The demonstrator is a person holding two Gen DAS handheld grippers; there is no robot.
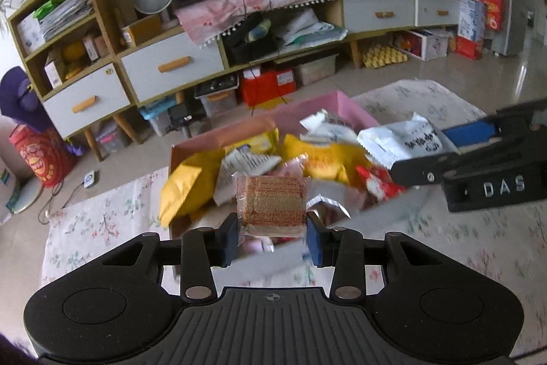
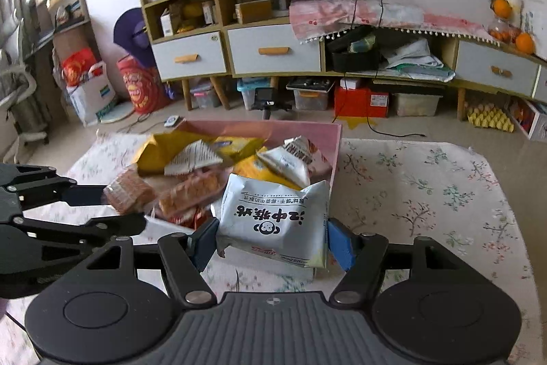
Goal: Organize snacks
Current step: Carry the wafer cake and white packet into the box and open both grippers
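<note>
Left gripper (image 1: 272,236) jaws clamp wafer pack (image 1: 272,201) — right gripper (image 2: 273,240) grips white packet (image 2: 273,221)

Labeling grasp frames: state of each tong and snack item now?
left tongs: shut on wafer pack
wafer pack: held above box
right tongs: shut on white biscuit packet
white biscuit packet: held, print upside down
pink box: open, holding snacks

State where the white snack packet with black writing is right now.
The white packet is clamped in the right gripper, held over the near right corner of the pink box of snacks.
</note>
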